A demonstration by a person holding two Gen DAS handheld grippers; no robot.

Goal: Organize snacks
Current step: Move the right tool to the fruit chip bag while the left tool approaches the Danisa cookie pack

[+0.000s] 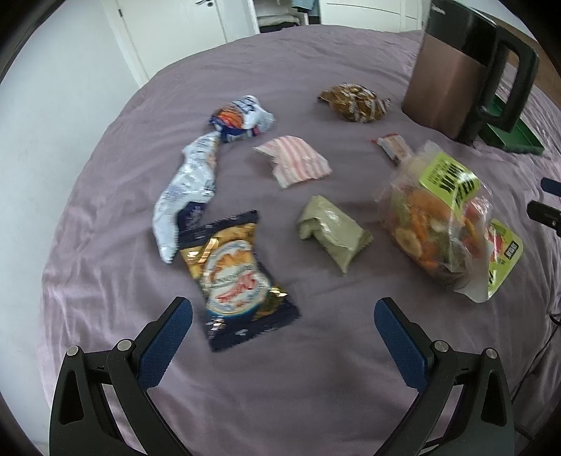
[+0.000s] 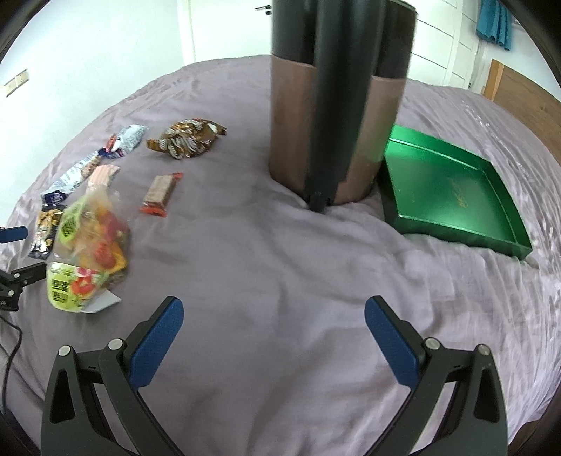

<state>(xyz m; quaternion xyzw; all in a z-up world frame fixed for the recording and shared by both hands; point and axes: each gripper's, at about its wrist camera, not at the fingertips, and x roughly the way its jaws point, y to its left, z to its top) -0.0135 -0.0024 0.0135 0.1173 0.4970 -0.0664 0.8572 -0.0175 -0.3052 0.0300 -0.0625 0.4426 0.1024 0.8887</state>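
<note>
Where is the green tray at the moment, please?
The green tray lies on the purple bedspread at the right of the right wrist view, empty, right beside the tall brown container and far from the snacks.

A brown-and-black kettle point(image 2: 336, 115) stands on the purple bedsheet point(image 2: 280, 280); white doors point(image 1: 168, 24) behind

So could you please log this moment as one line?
left gripper: open, empty, over chip bag | right gripper: open, empty | green tray: empty | snacks: on bed
</note>
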